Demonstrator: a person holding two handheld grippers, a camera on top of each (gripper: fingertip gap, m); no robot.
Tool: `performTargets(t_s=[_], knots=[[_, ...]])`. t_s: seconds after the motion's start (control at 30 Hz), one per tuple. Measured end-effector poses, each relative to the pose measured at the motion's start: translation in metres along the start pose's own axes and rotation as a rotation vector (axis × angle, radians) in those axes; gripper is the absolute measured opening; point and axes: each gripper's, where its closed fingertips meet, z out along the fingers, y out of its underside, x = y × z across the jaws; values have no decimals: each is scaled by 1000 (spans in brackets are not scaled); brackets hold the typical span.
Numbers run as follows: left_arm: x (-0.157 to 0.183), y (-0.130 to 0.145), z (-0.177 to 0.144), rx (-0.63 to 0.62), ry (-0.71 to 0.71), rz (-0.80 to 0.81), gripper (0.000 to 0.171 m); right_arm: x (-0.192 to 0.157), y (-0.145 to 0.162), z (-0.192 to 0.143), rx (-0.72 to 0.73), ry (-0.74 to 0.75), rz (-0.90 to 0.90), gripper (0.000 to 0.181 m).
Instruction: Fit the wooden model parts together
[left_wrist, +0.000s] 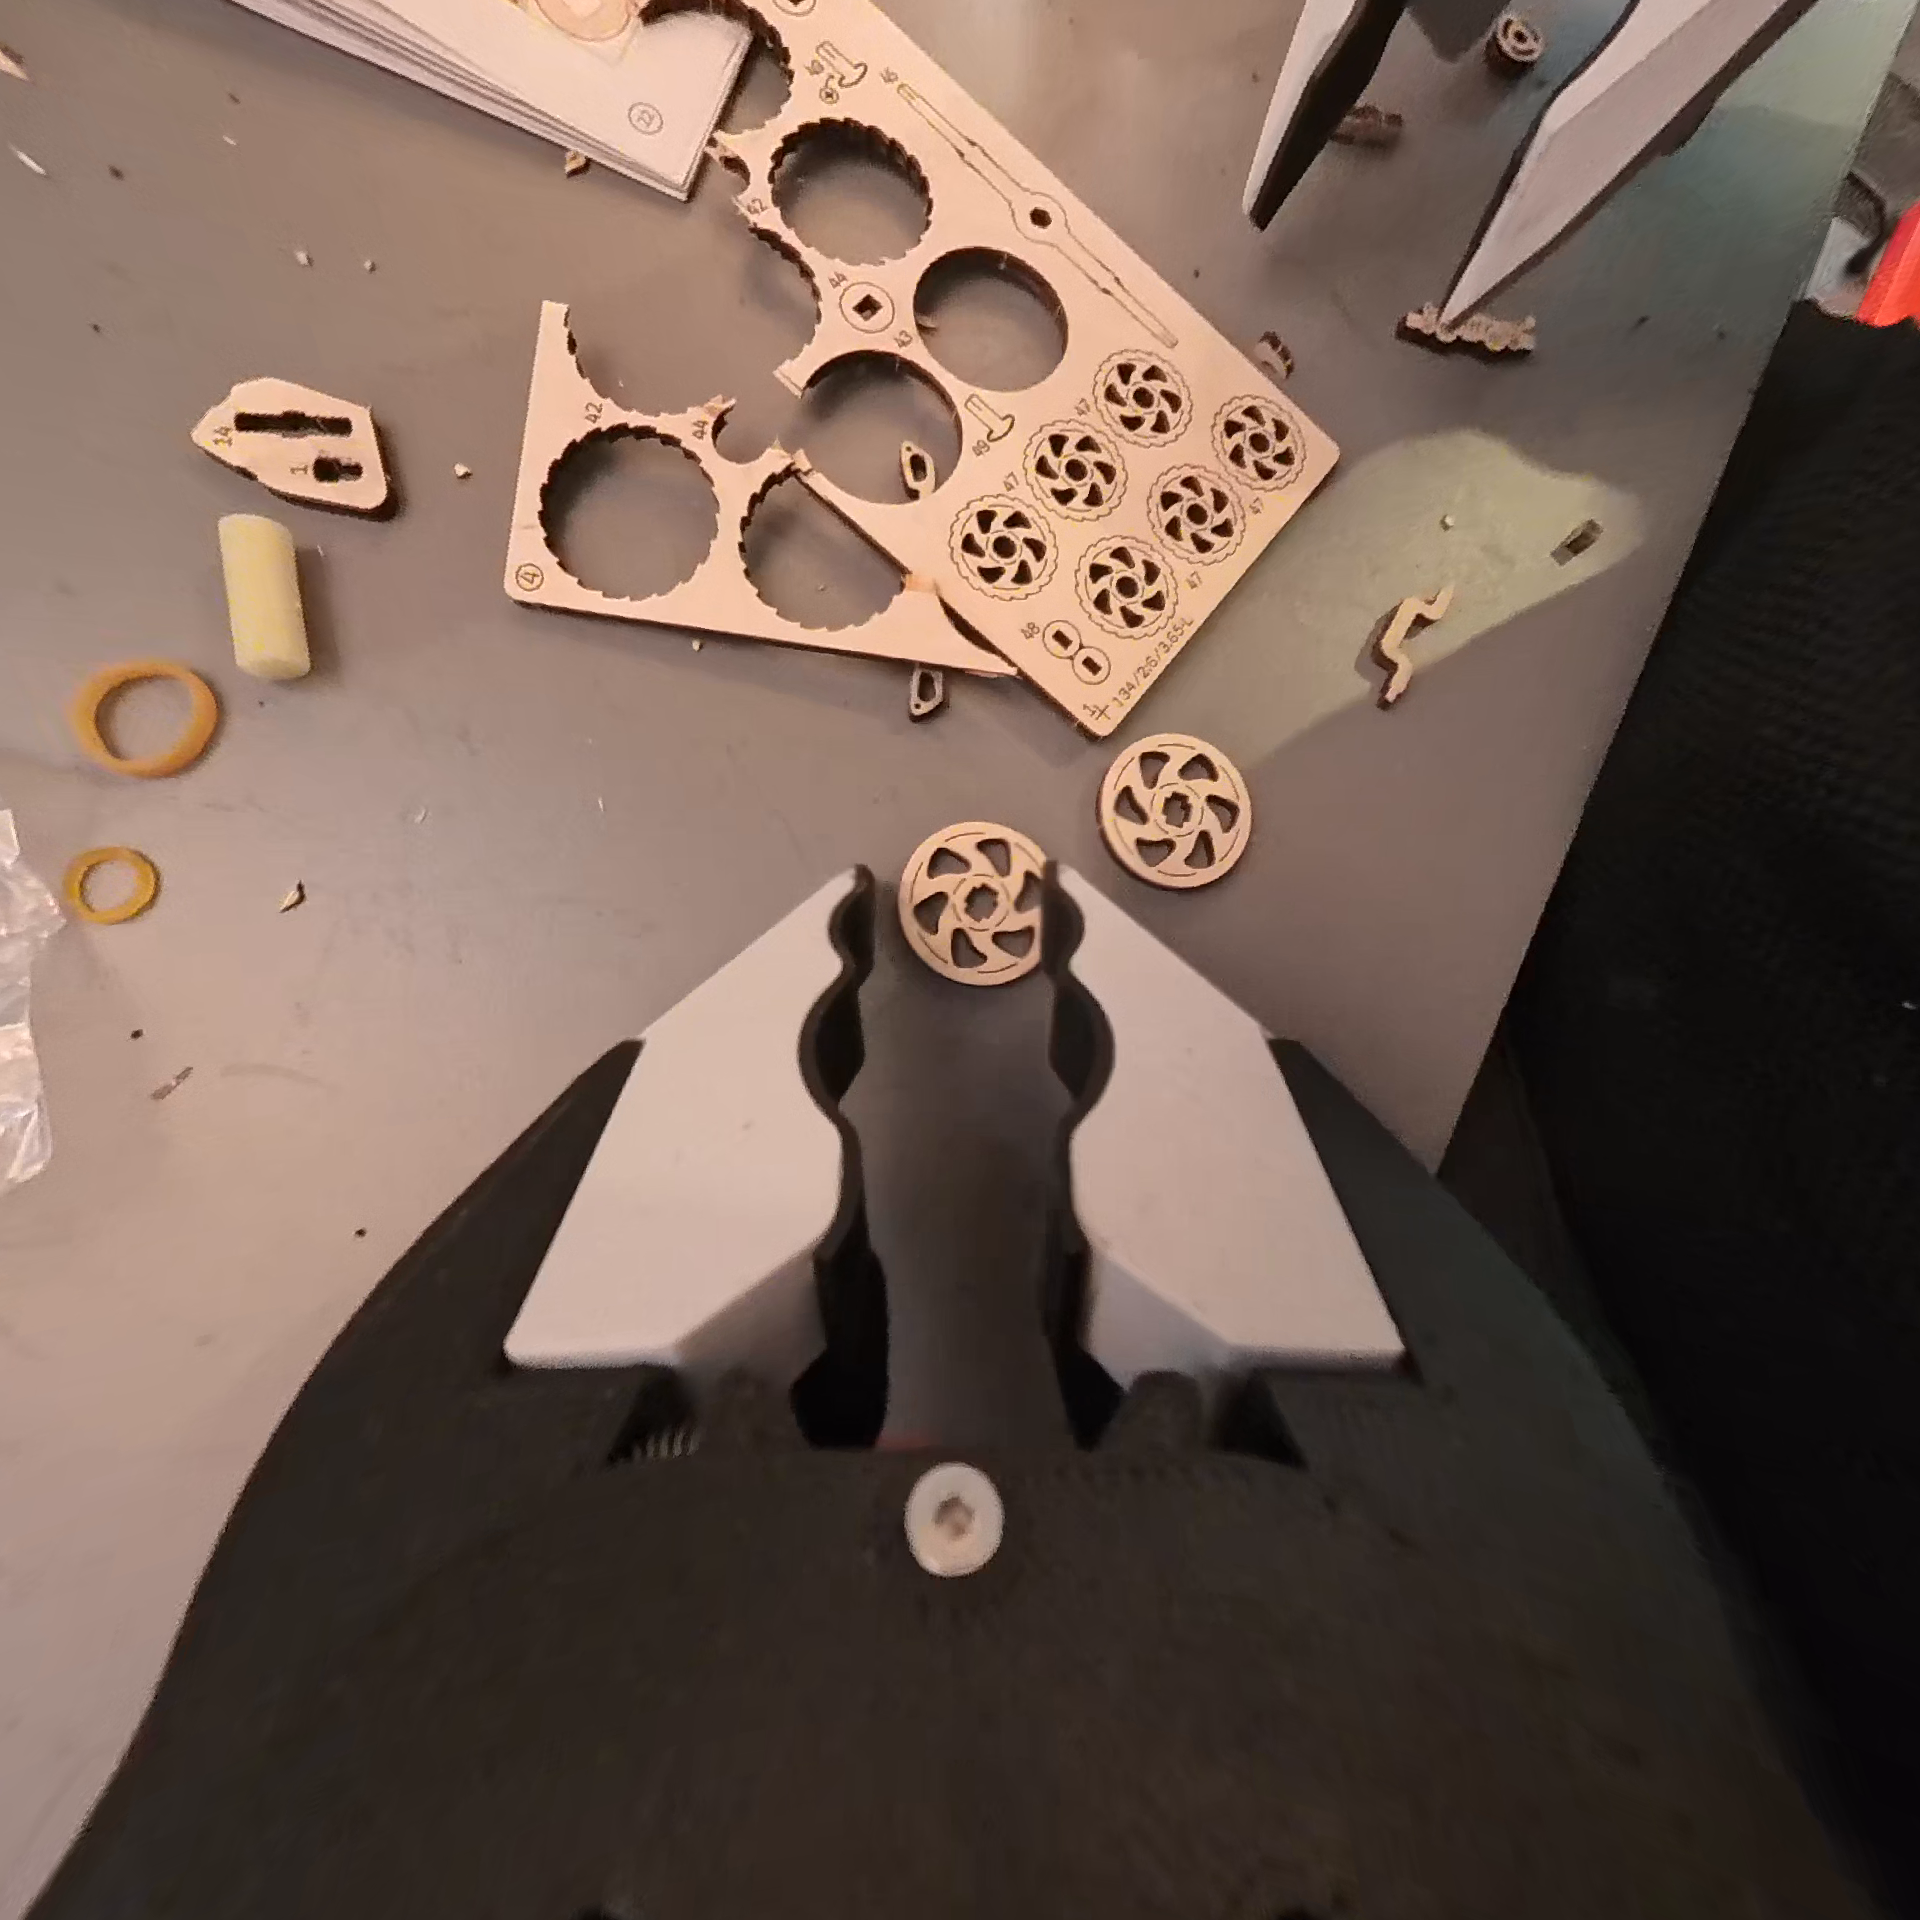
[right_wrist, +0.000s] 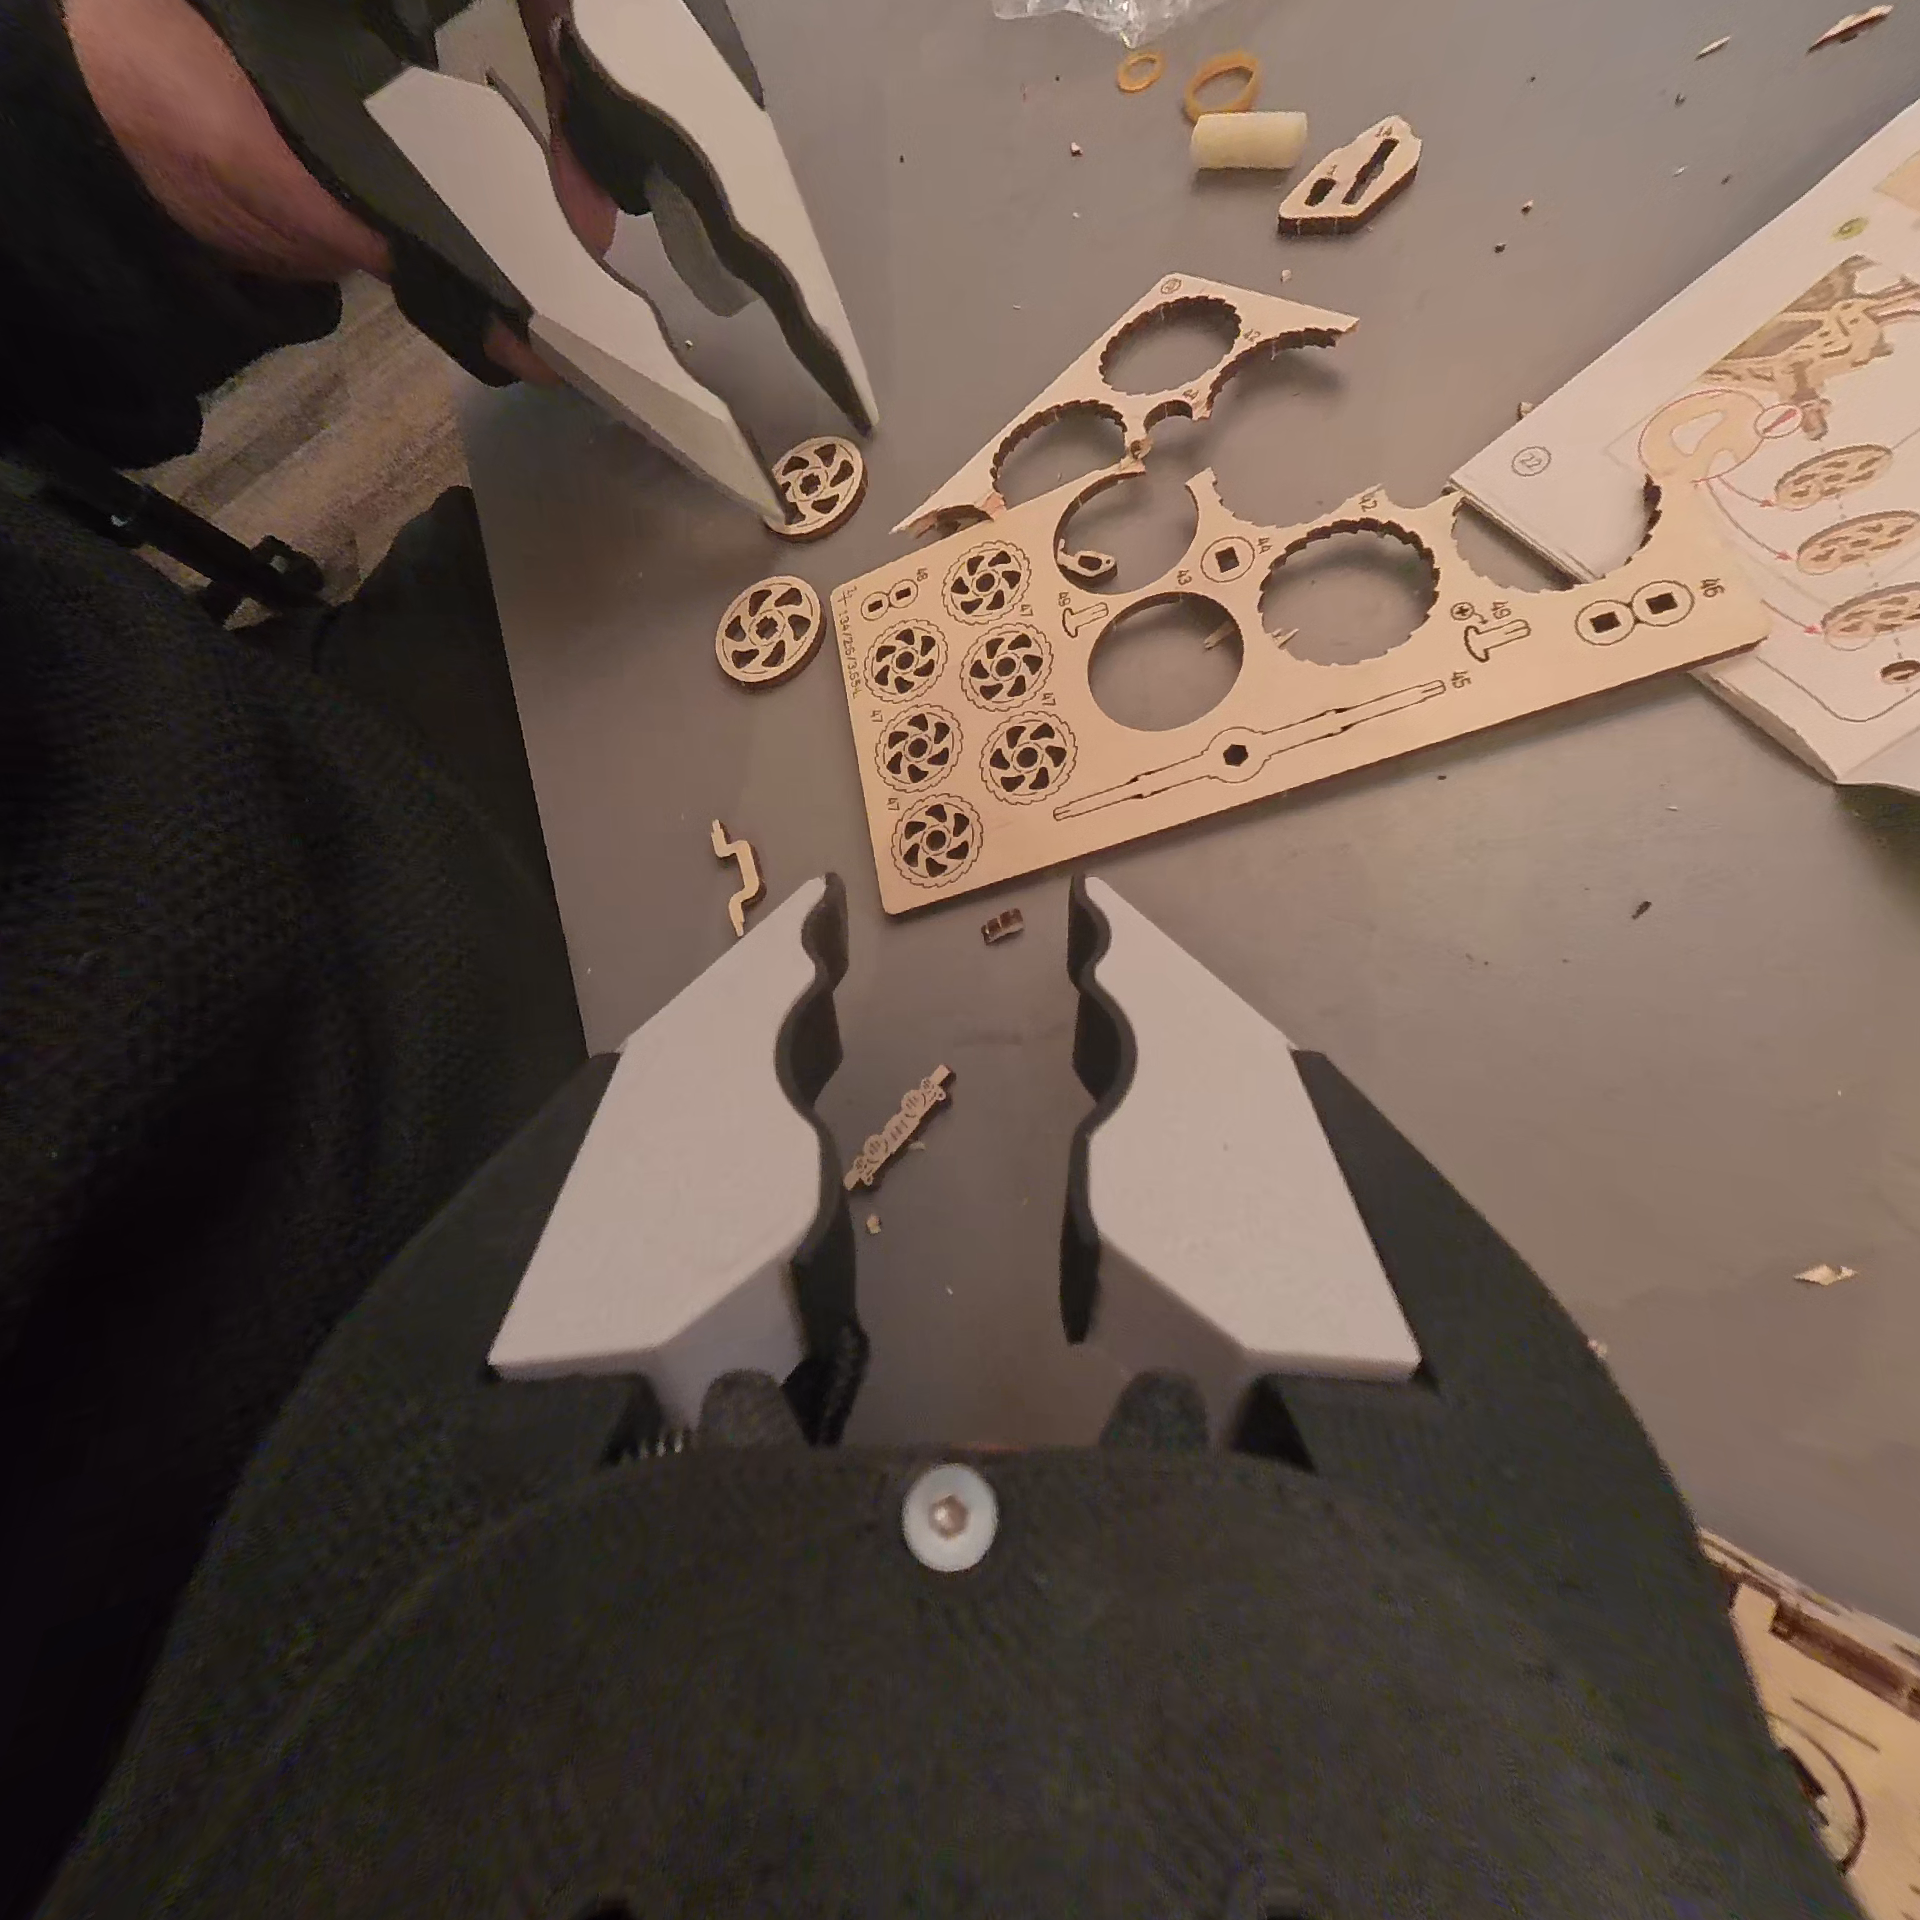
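Observation:
A loose wooden spoked wheel disc (left_wrist: 971, 914) lies flat on the grey table (left_wrist: 468, 987). My left gripper (left_wrist: 958, 888) is open, its fingertips on either side of that disc; the right finger is at its rim. A second loose disc (left_wrist: 1174, 810) lies just right of it. Both discs show in the right wrist view (right_wrist: 818, 486) (right_wrist: 769, 631), with the left gripper (right_wrist: 821, 465) over the first. A laser-cut wooden sheet (left_wrist: 1174, 634) (right_wrist: 1351, 707) still holds several small wheels. My right gripper (right_wrist: 956, 894) is open and empty above a small wooden strip (right_wrist: 899, 1127).
A broken sheet offcut (left_wrist: 727, 582), a slotted wooden piece (left_wrist: 296, 457), a pale cylinder (left_wrist: 265, 597), two rubber bands (left_wrist: 145, 717) and an instruction booklet (right_wrist: 1766, 520) lie around. A bent wooden bit (left_wrist: 1408, 639) sits near the table's edge beside dark fabric (left_wrist: 1766, 935). The tips of one gripper are about 15 cm away from the tips of the other. My left tips are roughly 11 cm from the pale cylinder (left_wrist: 265, 597). It turns up in the right wrist view (right_wrist: 1237, 127) as well.

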Motion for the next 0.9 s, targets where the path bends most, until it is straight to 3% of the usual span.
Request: performTargets(t_s=[0.1, 0.3, 0.53, 0.63, 0.7, 0.9], knots=[[2, 0, 2, 5, 11, -2, 13, 0, 0, 0, 0, -2, 2, 41], [-4, -1, 1, 15, -18, -27, 1, 1, 1, 0, 2, -1, 2, 40], [-10, -2, -5, 39, -32, -33, 0, 2, 2, 1, 3, -2, 9, 40], [-1, -11, -8, 82, 13, 5, 29, 2, 1, 2, 6, -5, 13, 40], [3, -6, -6, 35, 35, 11, 38, 2, 1, 3, 7, -10, 17, 40], [6, 1, 2, -13, 6, 71, 19, -2, -1, 7, 2, -17, 3, 40]])
